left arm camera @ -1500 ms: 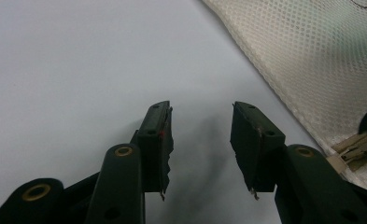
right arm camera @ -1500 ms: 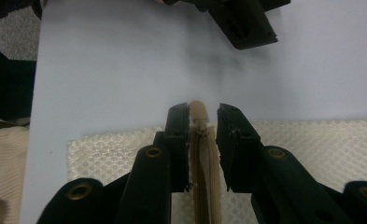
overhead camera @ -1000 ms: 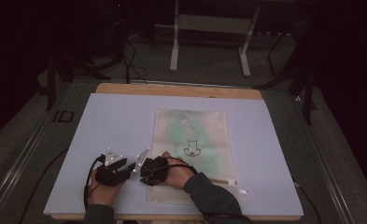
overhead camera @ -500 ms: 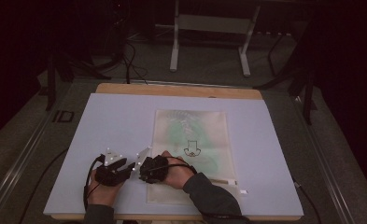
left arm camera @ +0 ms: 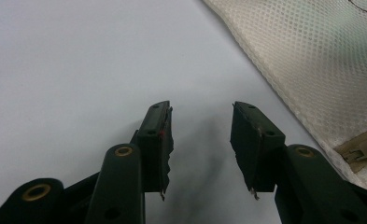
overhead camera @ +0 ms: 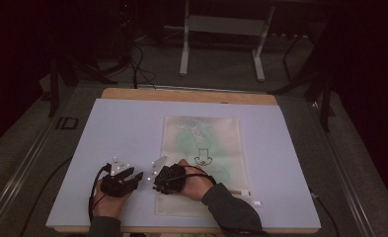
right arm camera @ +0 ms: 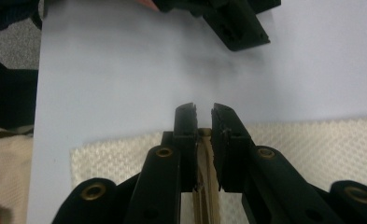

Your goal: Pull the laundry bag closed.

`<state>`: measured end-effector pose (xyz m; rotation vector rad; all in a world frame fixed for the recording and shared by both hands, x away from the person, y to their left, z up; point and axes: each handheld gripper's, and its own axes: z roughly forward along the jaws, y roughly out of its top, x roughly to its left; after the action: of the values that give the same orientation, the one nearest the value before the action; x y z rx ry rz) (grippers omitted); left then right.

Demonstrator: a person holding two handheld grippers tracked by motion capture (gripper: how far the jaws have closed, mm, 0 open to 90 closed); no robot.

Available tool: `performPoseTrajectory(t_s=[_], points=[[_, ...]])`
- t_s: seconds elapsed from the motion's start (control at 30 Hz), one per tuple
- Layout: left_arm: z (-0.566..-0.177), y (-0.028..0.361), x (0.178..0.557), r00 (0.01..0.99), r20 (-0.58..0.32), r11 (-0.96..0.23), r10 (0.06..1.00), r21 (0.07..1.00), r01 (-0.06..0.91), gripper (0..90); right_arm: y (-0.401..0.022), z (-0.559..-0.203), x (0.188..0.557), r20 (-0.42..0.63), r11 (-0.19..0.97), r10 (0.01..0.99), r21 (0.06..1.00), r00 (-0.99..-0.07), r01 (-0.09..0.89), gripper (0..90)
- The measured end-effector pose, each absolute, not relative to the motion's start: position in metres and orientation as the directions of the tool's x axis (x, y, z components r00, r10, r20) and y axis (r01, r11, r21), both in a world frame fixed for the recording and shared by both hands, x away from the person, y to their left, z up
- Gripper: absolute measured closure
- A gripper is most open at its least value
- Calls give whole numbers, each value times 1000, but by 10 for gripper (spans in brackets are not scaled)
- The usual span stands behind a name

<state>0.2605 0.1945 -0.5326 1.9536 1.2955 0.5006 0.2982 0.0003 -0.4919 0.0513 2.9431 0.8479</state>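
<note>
A white mesh bag (overhead camera: 201,143) with a green print lies flat on the pale table (overhead camera: 107,128). My right gripper (overhead camera: 158,183) sits at the bag's near left edge. In the right gripper view the right gripper (right arm camera: 203,112) is shut on a tan zipper strip (right arm camera: 203,177) that runs along the mesh bag (right arm camera: 312,140). To its left, my left gripper (overhead camera: 136,178) rests low over bare table. It (left arm camera: 201,121) stands open with nothing between the jaws; the mesh bag (left arm camera: 312,56) and a tan zipper pull (left arm camera: 358,149) lie to its right.
The left gripper (right arm camera: 232,28) shows beyond the right one, close by. A wooden board edge (overhead camera: 181,95) borders the table's far side. Metal stand legs (overhead camera: 184,49) and cables are on the floor behind. A small white piece (overhead camera: 257,202) lies near the bag's near right corner.
</note>
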Motion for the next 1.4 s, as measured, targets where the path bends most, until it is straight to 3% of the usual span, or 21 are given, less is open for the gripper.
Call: performPoseTrajectory(t_s=[0.83, 1.4], points=[[-532, 190, 259, 442, -77, -243, 894, 746, 620, 574, -11, -508, 307, -1, 869, 58, 493, -998, 50, 815], [-530, 178, 249, 524, -122, -276, 843, 738, 616, 712, -14, -513, 310, 29, 866, 53, 496, -998, 60, 818]])
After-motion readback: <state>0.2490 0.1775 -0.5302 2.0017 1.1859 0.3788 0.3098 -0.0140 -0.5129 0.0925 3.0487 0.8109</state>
